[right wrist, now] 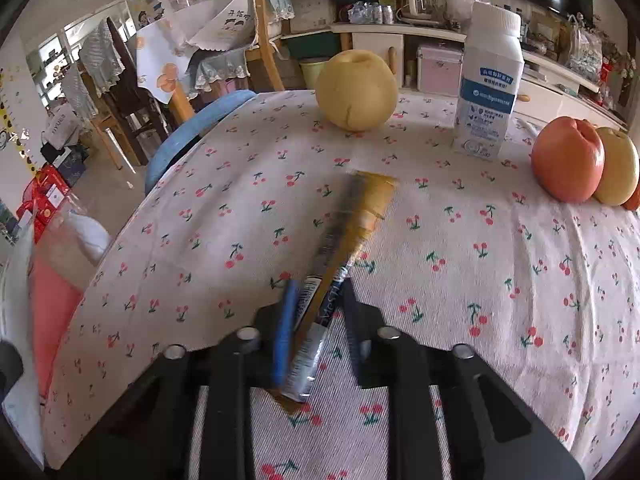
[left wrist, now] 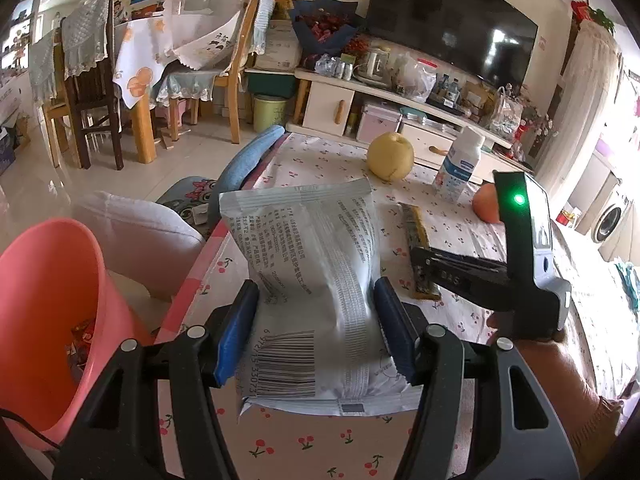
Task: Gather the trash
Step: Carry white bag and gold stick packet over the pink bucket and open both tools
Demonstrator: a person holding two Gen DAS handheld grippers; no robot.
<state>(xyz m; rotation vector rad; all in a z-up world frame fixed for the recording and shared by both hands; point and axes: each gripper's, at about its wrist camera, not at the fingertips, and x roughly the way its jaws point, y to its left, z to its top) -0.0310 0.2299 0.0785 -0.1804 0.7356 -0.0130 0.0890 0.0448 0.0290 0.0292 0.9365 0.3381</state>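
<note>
While left gripper (left wrist: 316, 320) grasps grey packet (left wrist: 308, 264) | right gripper (right wrist: 316, 320) clenches thin wrapper (right wrist: 340, 264) | risk: edge-on hold may slip before pink bin (left wrist: 52, 320)

Cherry-print tablecloth (right wrist: 460, 280); on it pear (right wrist: 356, 90), bottle (right wrist: 490, 80), apples (right wrist: 568, 160).

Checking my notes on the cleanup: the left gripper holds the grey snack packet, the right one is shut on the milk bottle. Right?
Not quite. The right gripper is shut on a thin gold wrapper, as the right wrist view shows; the milk bottle stands untouched. The left gripper does hold the grey snack packet.
</note>
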